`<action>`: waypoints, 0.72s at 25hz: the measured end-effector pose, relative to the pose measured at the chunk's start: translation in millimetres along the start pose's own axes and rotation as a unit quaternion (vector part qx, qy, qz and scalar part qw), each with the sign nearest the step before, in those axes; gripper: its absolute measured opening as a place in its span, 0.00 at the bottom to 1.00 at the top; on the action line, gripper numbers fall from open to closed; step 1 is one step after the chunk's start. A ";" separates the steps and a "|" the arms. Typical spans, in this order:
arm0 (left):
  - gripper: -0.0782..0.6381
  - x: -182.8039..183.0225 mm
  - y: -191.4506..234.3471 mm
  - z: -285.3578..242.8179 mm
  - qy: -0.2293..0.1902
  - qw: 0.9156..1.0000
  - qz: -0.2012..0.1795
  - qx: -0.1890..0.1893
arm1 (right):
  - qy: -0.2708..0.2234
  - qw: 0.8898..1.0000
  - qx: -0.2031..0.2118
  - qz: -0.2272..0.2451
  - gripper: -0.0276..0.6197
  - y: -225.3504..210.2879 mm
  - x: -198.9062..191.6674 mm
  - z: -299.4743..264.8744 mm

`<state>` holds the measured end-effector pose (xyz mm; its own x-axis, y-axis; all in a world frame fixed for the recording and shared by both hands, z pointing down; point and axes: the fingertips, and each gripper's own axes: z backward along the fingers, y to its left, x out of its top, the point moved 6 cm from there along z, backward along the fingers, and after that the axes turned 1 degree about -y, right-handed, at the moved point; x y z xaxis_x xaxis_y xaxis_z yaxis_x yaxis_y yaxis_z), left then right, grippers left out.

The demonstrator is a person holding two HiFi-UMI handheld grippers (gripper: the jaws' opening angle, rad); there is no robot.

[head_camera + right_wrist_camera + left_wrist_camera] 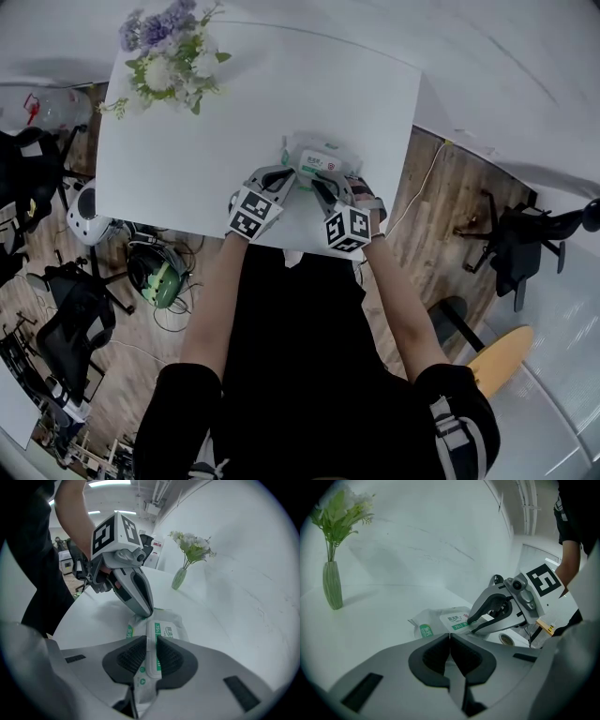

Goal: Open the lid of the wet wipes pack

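Jaws of our right gripper (151, 640) pinch the lid (152, 660) of the wet wipes pack (171, 621), while our left gripper (450, 637), jaws closed empty, presses its end; slipping there could lift the pack.

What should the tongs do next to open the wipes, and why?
Probably lift the right tongs up gently: they already pinch the lid, and the shut left tongs rest their tip on the wet wipes pack, likely steadying it.
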<state>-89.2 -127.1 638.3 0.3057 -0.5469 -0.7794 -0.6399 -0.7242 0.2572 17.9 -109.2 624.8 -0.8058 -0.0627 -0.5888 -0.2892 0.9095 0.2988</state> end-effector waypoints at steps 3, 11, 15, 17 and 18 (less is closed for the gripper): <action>0.14 -1.0 0.4 -0.3 -0.001 1.000 0.003 -0.003 | 0.004 1.000 0.005 -0.003 0.16 0.3 1.2 0.5; 0.14 -1.3 0.3 -0.9 -0.001 1.000 0.007 -0.003 | 0.008 0.999 0.015 -0.027 0.14 -1.1 1.9 0.8; 0.14 -2.2 0.5 0.0 0.000 1.000 0.008 -0.007 | 0.008 0.999 0.015 -0.029 0.12 0.0 3.8 2.6; 0.14 -2.3 1.0 -0.4 0.000 1.000 0.010 -0.008 | 0.009 0.999 0.014 -0.028 0.12 -0.3 4.4 2.9; 0.14 -2.0 1.2 -0.8 -0.001 1.000 0.010 -0.009 | 0.009 0.999 0.014 -0.028 0.12 -0.7 4.4 3.2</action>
<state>-90.0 -127.2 640.7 0.2920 -0.5606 -0.7749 -0.6334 -0.7204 0.2825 16.2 -108.8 619.6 -0.7975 -0.1211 -0.5910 -0.3200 0.9154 0.2442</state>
